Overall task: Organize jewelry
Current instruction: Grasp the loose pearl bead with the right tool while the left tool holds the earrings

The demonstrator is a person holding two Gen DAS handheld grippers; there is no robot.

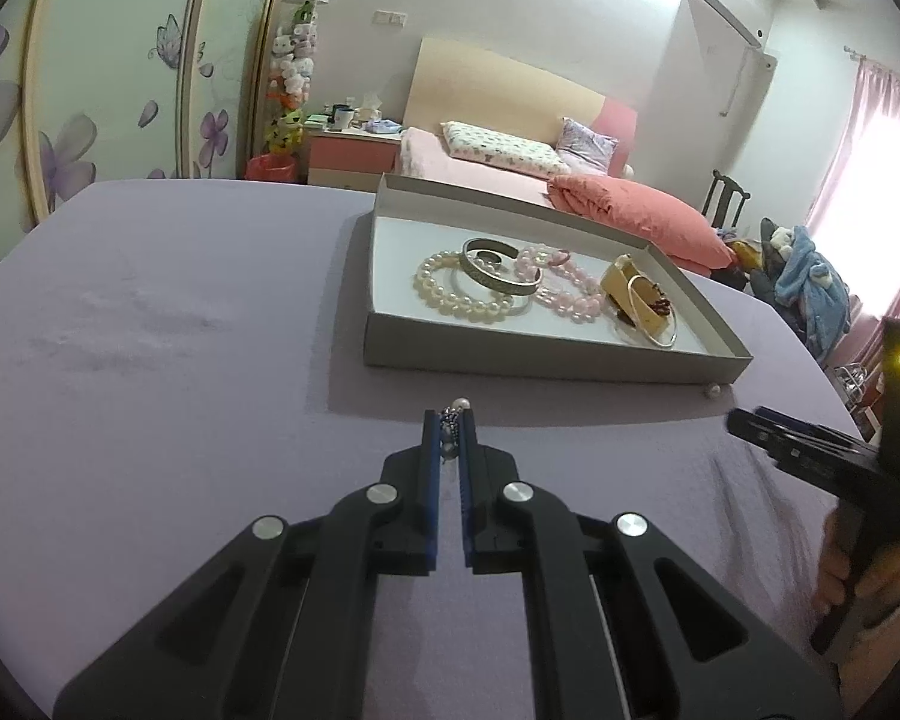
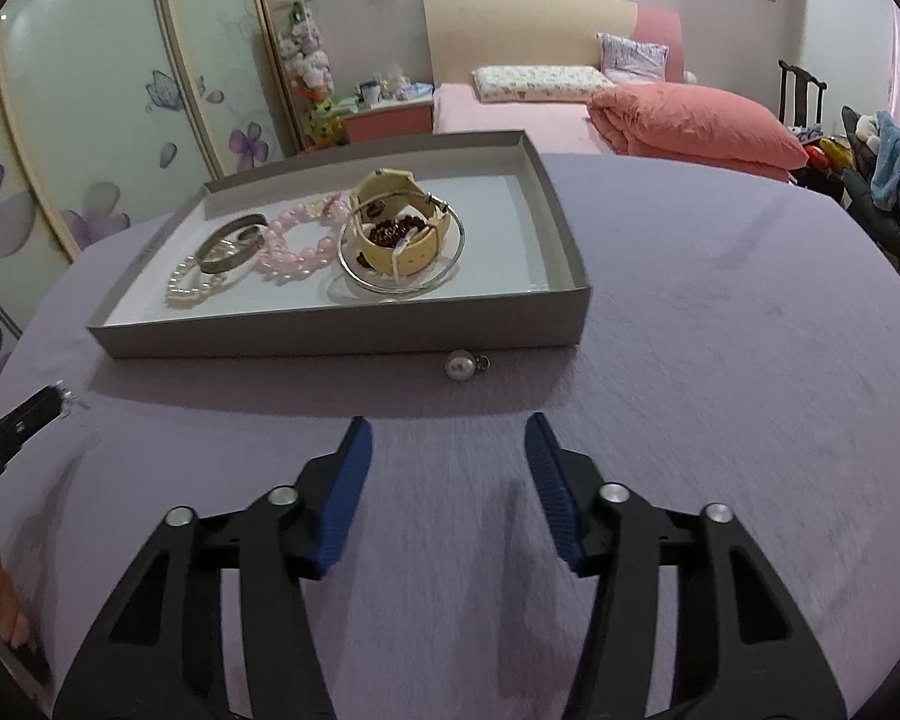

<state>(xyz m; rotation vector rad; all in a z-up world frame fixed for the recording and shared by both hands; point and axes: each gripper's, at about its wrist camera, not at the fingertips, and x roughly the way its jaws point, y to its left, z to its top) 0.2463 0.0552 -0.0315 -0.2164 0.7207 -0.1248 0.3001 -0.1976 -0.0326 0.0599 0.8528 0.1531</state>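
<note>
Far ahead stands a bed with a folded pink quilt and a pillow. Ahead-left are floral wardrobe doors and a nightstand; right, a chair.

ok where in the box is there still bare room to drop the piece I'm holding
Bare floor runs along the box's right wall, beside the silver hoop, and across the far end behind the yellow watch. The middle and left are crowded: pink beads, metal cuff, white pearls overlap there.

Left gripper fingers pinched together; right gripper fingers spread apart, nothing between.
</note>
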